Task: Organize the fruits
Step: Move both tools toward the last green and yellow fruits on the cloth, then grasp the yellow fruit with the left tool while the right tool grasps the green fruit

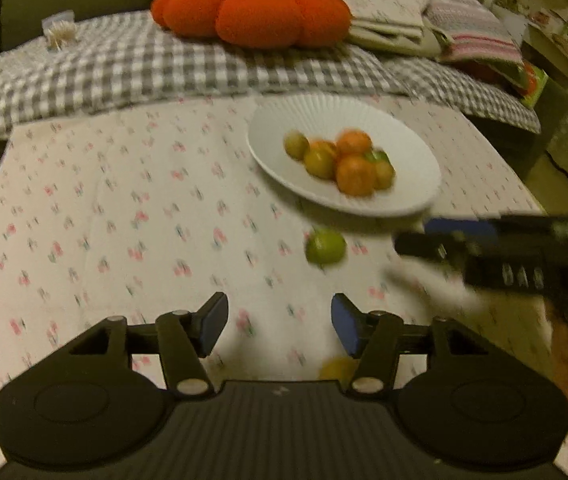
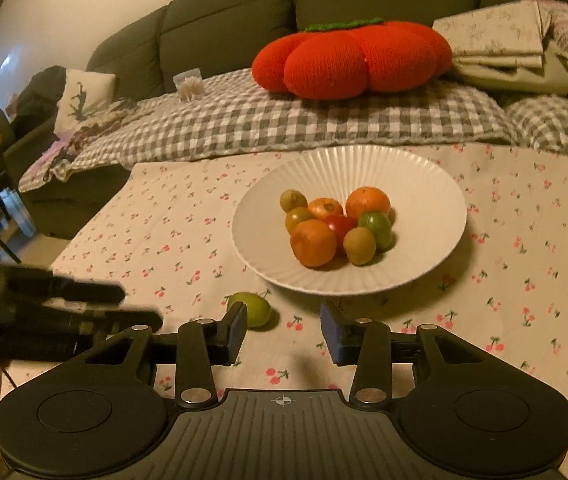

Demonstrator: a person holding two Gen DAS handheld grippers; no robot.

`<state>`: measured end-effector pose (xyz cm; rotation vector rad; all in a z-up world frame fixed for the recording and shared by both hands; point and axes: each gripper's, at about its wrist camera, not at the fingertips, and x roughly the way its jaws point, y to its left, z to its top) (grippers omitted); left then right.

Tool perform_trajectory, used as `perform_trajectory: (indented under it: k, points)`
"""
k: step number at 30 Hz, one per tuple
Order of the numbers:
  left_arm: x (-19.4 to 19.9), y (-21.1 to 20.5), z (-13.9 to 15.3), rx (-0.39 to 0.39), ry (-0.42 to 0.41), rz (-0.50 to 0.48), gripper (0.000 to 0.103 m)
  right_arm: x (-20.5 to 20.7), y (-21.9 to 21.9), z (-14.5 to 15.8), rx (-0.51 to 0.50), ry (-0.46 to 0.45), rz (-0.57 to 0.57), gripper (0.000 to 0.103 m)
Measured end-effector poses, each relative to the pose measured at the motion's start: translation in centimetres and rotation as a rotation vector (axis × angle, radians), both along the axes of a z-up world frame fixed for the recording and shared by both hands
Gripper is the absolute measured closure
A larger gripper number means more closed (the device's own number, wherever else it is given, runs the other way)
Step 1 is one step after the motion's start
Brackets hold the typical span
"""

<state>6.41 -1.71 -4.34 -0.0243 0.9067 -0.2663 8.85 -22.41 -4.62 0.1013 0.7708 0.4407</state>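
A white ribbed plate (image 2: 423, 184) (image 1: 268, 128) on the cherry-print tablecloth holds several fruits: oranges (image 2: 367, 202), green and brownish small fruits, one red fruit (image 2: 339, 224). A loose green fruit (image 2: 258, 308) (image 1: 325, 247) lies on the cloth in front of the plate. My left gripper (image 1: 280, 326) is open and empty, a short way before the green fruit. My right gripper (image 2: 284, 330) is open and empty, its left pad just in front of the green fruit. A yellow fruit (image 1: 337, 368) shows partly under my left gripper's right finger.
A sofa behind the table carries a checked blanket (image 2: 284, 120), an orange pumpkin cushion (image 2: 347, 60) and folded linens (image 2: 499, 48). The right gripper shows blurred at the right of the left wrist view (image 1: 503, 252); the left gripper at the left of the right wrist view (image 2: 56, 312).
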Motion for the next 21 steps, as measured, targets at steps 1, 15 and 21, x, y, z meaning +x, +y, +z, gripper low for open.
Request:
perform_trajectory:
  k: [1,15,21]
  points:
    - [-0.5,-0.1,-0.3,-0.004,0.012,-0.009,0.045,0.0,-0.1,-0.1,0.004,0.007,0.003,0.061]
    - [-3.3,-2.0,-2.8,-0.013,-0.013,-0.125,0.045,-0.6,1.0,-0.7,-0.012,0.032,0.066,0.027]
    - [-3.3,-2.4,-3.8,0.028,-0.033,-0.145,0.062,-0.1,1.2,-1.3,-0.017,0.045,0.059,0.027]
